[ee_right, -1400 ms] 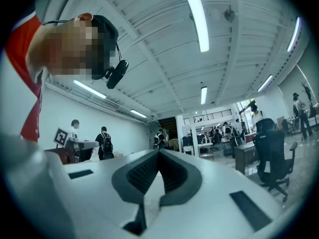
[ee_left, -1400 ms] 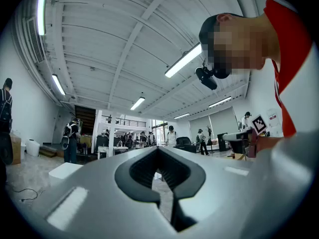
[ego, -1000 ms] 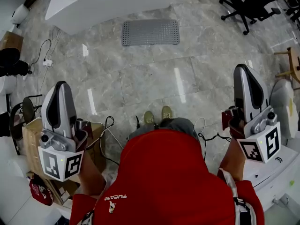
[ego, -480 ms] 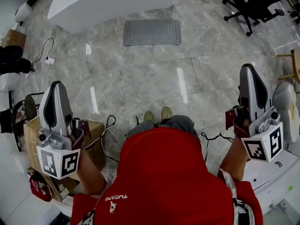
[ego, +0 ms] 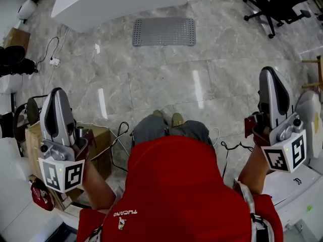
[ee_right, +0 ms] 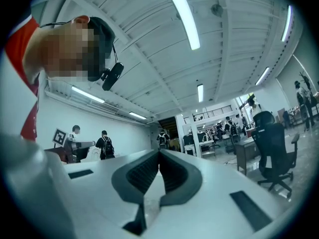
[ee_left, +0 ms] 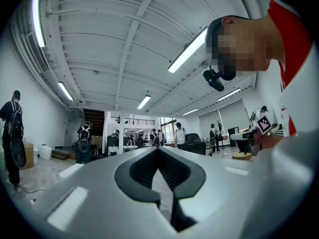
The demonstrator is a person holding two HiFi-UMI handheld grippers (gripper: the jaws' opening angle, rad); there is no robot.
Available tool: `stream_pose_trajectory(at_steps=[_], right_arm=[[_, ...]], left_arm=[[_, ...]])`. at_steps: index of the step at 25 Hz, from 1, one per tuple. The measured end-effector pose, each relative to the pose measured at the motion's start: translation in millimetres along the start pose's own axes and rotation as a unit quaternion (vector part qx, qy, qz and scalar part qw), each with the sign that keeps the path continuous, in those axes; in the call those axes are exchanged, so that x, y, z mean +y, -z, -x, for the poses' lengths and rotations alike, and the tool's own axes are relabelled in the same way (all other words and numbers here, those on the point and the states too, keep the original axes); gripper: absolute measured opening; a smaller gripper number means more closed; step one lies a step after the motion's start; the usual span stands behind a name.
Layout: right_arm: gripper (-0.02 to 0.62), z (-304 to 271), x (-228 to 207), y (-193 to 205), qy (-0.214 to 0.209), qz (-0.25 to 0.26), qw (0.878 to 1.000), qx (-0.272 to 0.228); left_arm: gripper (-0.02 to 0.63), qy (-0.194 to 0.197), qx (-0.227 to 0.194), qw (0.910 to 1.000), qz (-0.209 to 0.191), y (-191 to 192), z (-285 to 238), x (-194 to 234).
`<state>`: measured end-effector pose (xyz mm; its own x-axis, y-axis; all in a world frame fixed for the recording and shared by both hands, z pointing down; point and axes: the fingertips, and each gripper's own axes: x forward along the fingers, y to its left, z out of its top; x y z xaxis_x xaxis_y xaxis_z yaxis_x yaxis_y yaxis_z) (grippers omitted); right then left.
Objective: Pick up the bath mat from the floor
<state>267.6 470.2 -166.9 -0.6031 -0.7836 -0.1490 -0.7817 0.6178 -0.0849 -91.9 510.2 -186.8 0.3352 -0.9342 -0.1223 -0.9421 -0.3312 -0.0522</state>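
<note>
Grey and dotted with small holes, the bath mat (ego: pixel 164 32) lies flat on the marbled floor (ego: pixel 166 84) at twelve o'clock in the head view, well apart from both grippers. Nothing rests on it. Toward eleven o'clock a large white tub-like body (ego: pixel 111 4) runs along beside the mat's far edge; I cannot tell whether the two touch. At one o'clock a black office chair (ego: pixel 277 4) stands on its castors, clear of the mat.

Nearer the middle are the person's shoes (ego: pixel 176 119), toes turned to the mat, and below them a red shirt (ego: pixel 176 185) fills the view at six o'clock. Dark cables (ego: pixel 118 135) trail over the floor at about eight o'clock, next to a cardboard box (ego: pixel 33 140) at nine.

The left gripper (ego: pixel 56 91) is held up at eight o'clock and the right gripper (ego: pixel 269 70) at four, each pointing away from the person with its marker cube nearest the body. Each gripper's own view shows its two grey jaws pressed together at the tips with nothing caught between them. Beyond the jaws there is only the hall's white ceiling with strip lights, and people standing far off.
</note>
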Motion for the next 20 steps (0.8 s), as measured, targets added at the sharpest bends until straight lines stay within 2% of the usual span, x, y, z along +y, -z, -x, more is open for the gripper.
stream_pose_trajectory(at_steps=[6, 10, 20], right_arm=[[0.002, -11.4, -5.0, 5.6, -0.005, -0.001, 1.000, 0.000], [0.002, -23.1, -6.6, 9.1, 0.000, 0.018, 1.000, 0.006], [0.002, -101.2, -31.5, 22.4, 0.022, 0.052, 0.998, 0.026]], left_arm=[[0.003, -0.004, -0.001, 1.0000, -0.001, 2.7, -8.6, 6.6], [0.003, -0.003, -0.009, 0.9999, 0.003, 8.2, -20.8, 17.6], [0.003, -0.009, -0.003, 1.0000, 0.000, 35.3, -88.0, 82.5]])
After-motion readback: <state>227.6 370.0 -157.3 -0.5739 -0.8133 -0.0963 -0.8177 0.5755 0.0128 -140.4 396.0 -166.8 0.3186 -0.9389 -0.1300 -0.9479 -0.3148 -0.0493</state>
